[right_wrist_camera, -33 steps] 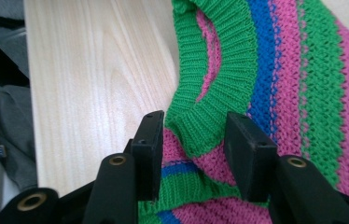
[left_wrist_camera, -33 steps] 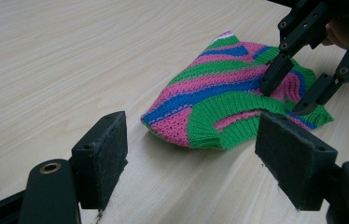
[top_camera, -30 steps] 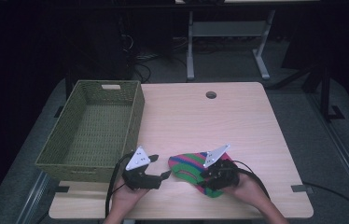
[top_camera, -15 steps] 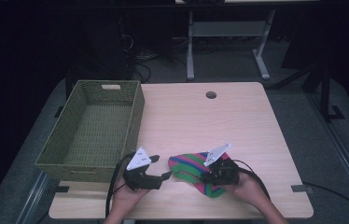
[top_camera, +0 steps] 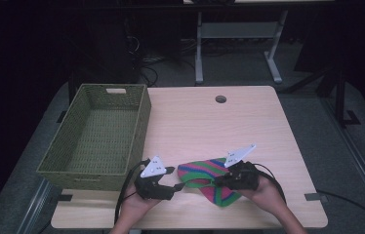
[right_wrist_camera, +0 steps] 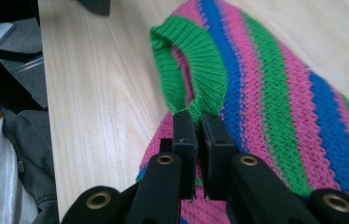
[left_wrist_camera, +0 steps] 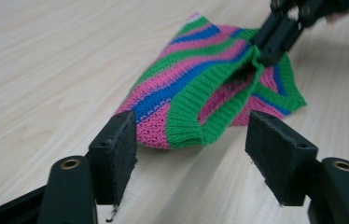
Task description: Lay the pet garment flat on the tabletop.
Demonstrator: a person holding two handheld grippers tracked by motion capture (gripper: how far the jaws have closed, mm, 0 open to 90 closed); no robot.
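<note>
Knit hat point(top_camera: 209, 179), striped pink/green/blue, lies on table point(top_camera: 210, 126) near front edge, btwn both grippers. Right gripper point(right_wrist_camera: 199, 125) jaws have just closed, pinching hat's green ribbed rim. Left gripper point(left_wrist_camera: 191, 154) jaws spread, just been narrowing, hat's edge just ahead, not touching. Basket point(top_camera: 97, 141) at left.

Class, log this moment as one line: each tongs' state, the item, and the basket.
right tongs: shut on knit hat green rim | left tongs: open, just closing, hat edge ahead | basket: empty
</note>
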